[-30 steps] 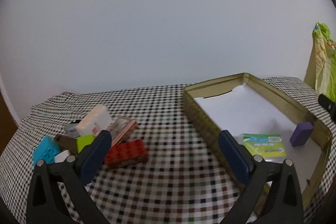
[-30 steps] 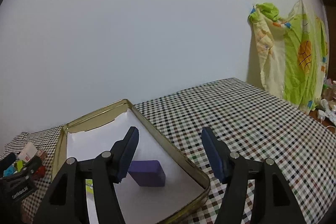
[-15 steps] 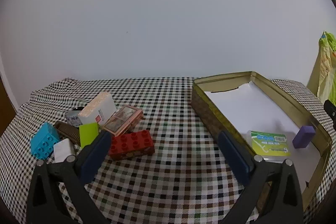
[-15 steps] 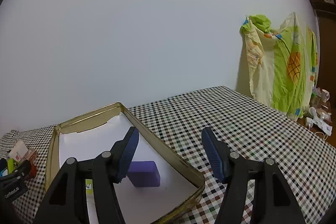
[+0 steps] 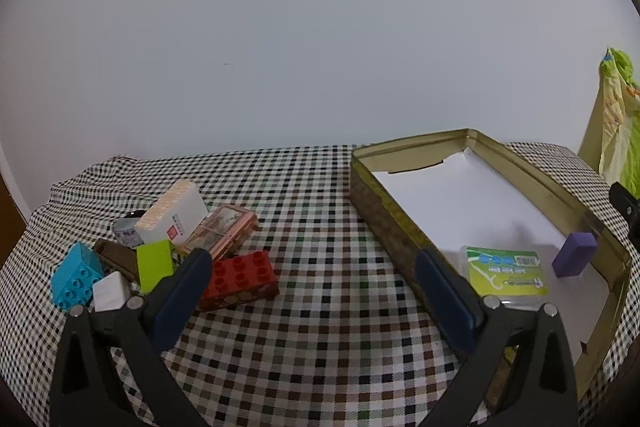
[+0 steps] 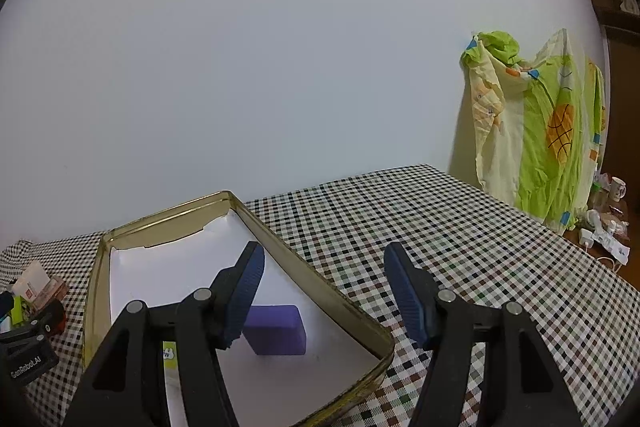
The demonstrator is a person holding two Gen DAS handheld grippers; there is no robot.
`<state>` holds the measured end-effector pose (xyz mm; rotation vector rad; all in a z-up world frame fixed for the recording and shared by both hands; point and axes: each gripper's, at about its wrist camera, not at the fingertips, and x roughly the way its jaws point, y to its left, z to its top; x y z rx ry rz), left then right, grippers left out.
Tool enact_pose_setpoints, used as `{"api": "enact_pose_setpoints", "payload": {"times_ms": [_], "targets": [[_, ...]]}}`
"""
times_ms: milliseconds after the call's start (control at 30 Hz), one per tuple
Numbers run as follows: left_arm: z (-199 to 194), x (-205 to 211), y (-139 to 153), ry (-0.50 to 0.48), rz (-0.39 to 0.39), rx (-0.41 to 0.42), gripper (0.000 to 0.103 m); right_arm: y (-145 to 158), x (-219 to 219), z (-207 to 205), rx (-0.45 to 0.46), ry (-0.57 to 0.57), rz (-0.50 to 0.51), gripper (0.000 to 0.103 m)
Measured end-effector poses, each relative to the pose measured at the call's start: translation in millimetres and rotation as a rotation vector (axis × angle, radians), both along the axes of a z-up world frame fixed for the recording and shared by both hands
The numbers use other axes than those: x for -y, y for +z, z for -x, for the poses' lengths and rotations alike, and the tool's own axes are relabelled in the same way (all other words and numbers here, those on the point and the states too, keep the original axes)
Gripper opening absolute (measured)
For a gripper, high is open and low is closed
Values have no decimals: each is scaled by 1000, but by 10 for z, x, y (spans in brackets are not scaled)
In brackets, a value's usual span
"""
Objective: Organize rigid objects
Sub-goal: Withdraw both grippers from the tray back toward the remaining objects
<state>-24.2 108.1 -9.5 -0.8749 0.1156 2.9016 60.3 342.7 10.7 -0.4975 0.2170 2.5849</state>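
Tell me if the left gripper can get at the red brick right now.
Probably yes: the left gripper is open and empty, and the red brick lies at the pile's near edge, with open cloth alongside it.

The brown thing at nine o'clock lies mostly buried under blocks. The card hides behind the right gripper's arm. Its print is too small to read.

Bare checked cloth between toy pile and tin wall
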Motion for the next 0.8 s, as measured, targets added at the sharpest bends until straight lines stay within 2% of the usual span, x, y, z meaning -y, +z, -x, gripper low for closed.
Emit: {"api": "enact_pose_setpoints", "payload": {"times_ms": [333, 500, 667, 800], "targets": [[-63, -50, 14, -29, 10, -15, 103, 5, 2, 19, 2, -9, 4, 65], [-142, -66, 42, -32, 49, -56, 103, 38, 64, -55, -50, -4, -17, 65], [-181, 86, 43, -44, 86, -85, 103, 65, 249, -90, -73, 11, -49, 65], [-146, 376, 37, -32, 113, -111, 103, 91, 518, -86, -107, 57, -6, 65]]}}
